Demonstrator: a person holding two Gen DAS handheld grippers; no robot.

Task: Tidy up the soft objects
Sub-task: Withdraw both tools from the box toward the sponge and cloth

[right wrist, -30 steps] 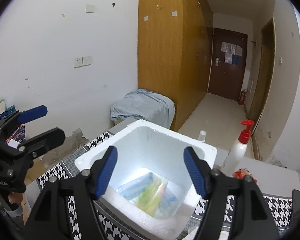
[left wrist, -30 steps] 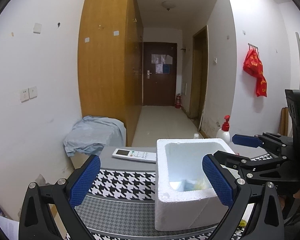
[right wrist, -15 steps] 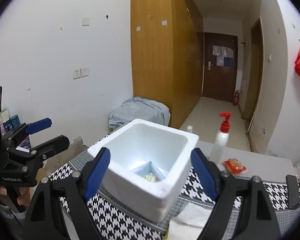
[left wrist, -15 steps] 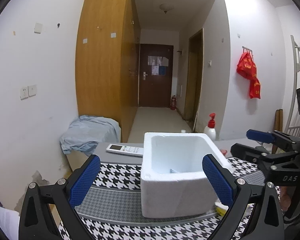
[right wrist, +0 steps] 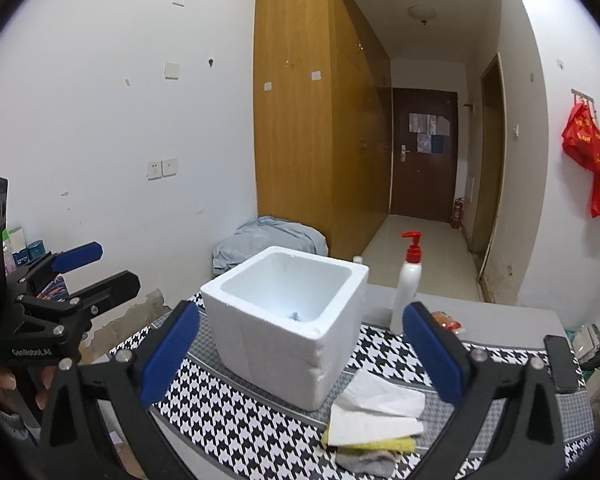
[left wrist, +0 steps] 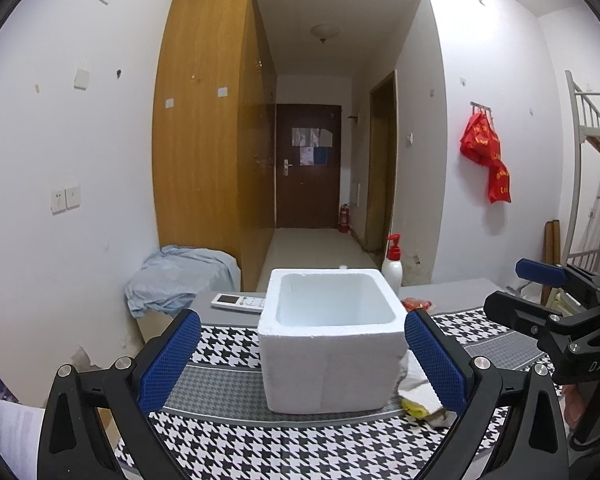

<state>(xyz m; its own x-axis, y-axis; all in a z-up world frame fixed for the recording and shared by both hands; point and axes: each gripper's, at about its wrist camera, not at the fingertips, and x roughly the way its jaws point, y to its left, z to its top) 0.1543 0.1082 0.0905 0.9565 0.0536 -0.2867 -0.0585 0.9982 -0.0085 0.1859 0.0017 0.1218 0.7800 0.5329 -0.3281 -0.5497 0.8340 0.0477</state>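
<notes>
While only white walls of the foam box (left wrist: pixel 332 344) are seen from the left gripper (left wrist: pixel 300 364), blue contents (right wrist: pixel 294 315) are seen from the right gripper (right wrist: pixel 300 360). Both grippers are spread wide and empty, the right one's jaws having just been opening. Folded cloths (right wrist: pixel 374 420) are seen right of the box, ahead of the right gripper.

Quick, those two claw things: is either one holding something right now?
Left gripper: open, holding nothing.
Right gripper: open, fingers just spread wider, nothing between them.
</notes>
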